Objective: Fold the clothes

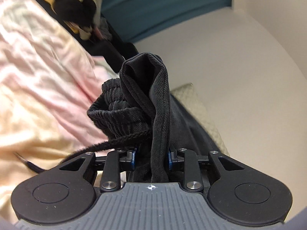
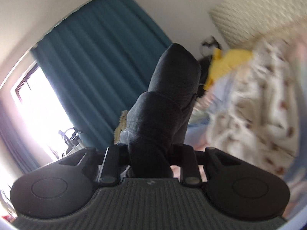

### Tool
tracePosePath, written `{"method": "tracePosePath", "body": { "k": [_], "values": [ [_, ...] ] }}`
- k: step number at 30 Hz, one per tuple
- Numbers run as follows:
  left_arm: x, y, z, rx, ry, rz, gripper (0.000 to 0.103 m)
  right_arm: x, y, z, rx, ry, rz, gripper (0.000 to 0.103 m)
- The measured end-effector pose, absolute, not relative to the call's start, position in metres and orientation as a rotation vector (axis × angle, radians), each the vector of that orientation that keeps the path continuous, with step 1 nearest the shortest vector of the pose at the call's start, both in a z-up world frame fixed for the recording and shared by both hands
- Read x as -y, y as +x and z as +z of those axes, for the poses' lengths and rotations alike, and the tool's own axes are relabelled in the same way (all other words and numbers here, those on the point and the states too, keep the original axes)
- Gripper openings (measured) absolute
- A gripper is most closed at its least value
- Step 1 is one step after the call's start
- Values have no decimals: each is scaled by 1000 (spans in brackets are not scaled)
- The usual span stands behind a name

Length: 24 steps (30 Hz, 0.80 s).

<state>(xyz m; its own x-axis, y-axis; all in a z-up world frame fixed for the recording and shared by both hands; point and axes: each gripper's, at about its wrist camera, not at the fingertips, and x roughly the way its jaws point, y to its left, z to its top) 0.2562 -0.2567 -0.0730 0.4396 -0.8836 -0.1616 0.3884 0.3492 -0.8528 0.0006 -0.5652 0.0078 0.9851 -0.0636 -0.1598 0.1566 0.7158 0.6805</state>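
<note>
Item: black garment point(image 1: 145, 95), ribbed waistband and drawcord point(image 1: 107, 143) visible, so likely drawstring trousers or shorts. It is raised off the bed point(image 1: 42, 76), bunched, each end held in a gripper.

Left gripper point(image 1: 151, 156): I see its fingers nearly shut, pinching a thick hem fold of the black garment.

Right gripper point(image 2: 151, 153): its fingers are hidden behind dark cloth point(image 2: 165, 99) that runs straight between them; I judge them clamped on it.

Surroundings: pink-and-cream bedding, a heap of other clothes point(image 1: 76, 5) at the bed's far edge, teal curtain point(image 2: 99, 72).

Risks, as I judge them: the dangling drawcord may snag under a fold; the bulky pinches may slip; bunched layers may settle crooked; motion blur on the right hides alignment.
</note>
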Motion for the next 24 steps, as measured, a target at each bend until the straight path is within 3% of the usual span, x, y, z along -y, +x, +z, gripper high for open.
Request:
{"method": "tracePosePath", "body": {
  "k": [6, 10, 20, 24],
  "values": [
    [283, 265, -166, -814, -734, -878, 33, 612, -8, -126, -387, 923, -222, 28],
    [283, 260, -175, -729, -688, -928, 36, 635, -18, -197, -335, 1092, -187, 33],
    [288, 255, -165, -748, -601, -879, 40, 648, -19, -212, -313, 1057, -149, 34],
    [278, 253, -144, -778, -536, -850, 52, 651, -21, -214, -313, 1063, -144, 37]
  ]
}}
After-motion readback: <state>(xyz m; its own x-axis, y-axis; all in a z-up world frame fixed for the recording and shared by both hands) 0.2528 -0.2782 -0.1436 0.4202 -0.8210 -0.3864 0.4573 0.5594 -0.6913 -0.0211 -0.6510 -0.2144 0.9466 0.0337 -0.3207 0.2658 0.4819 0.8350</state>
